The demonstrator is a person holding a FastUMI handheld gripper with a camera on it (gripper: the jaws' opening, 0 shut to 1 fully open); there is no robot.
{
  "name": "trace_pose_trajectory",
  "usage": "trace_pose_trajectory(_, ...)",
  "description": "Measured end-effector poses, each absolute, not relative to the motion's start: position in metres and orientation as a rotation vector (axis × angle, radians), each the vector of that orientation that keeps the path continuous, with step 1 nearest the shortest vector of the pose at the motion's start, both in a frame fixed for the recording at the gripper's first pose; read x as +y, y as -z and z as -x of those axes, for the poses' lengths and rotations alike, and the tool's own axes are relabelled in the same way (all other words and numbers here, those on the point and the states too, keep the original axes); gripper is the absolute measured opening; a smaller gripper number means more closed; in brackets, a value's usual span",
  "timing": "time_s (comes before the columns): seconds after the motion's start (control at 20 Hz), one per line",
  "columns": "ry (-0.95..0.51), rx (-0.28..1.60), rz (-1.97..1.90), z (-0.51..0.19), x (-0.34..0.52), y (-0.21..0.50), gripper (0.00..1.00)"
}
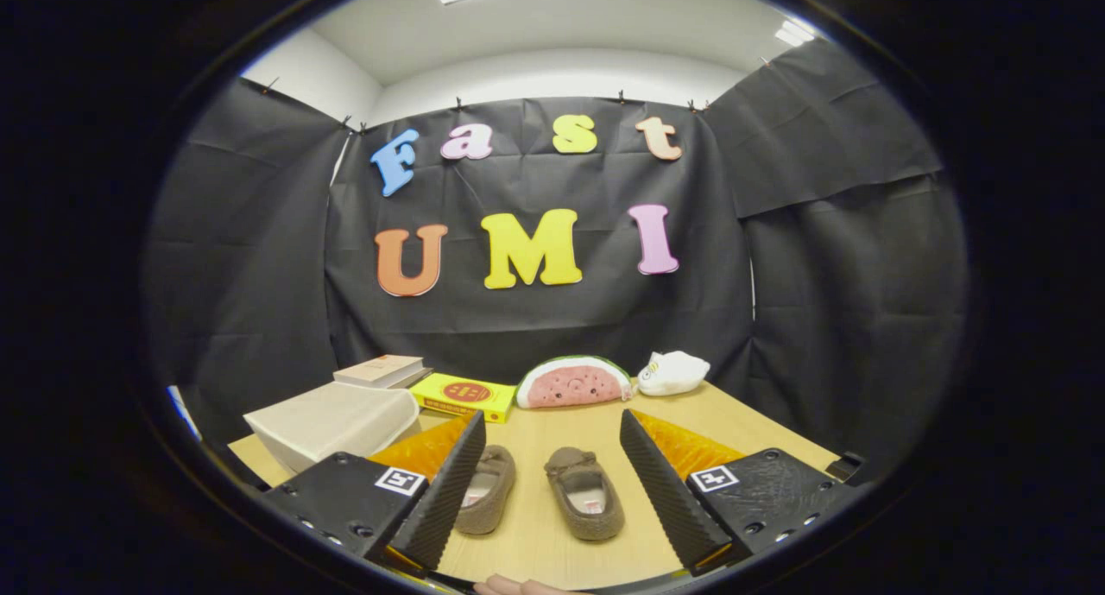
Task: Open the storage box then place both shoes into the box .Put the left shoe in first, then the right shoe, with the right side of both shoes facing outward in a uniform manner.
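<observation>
Two small brown slip-on shoes lie side by side on the wooden table [561, 552], toes pointing away from me. The left shoe [489, 489] is partly hidden behind my left finger; the right shoe [585, 493] sits in the gap between the fingers. My gripper [549, 478] hovers over them, open wide, holding nothing. The storage box [332, 422], a pale translucent box, stands closed beyond the left finger, at the table's left side.
Behind the shoes, along the table's back edge, lie a stack of books [382, 370], a yellow flat box [464, 395], a watermelon-slice plush [574, 382] and a white plush toy [673, 372]. A fingertip of a person's hand [518, 586] shows below the fingers.
</observation>
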State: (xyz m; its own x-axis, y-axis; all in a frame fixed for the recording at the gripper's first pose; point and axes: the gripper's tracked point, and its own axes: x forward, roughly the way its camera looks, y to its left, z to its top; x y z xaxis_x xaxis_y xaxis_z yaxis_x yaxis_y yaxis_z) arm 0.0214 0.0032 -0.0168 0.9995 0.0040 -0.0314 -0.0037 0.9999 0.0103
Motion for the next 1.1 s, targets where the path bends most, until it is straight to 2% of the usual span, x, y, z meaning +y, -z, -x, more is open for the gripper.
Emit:
trace_pose_trajectory(0.35, -0.094, 0.082, -0.076, -0.043, 0.034, 0.025, 0.95)
trace_pose_trajectory(0.65, -0.191, 0.189, -0.194, -0.09, 0.058, 0.049, 0.95)
trace_pose_trajectory(1.1, -0.576, 0.53, -0.574, -0.167, 0.148, 0.101, 0.95)
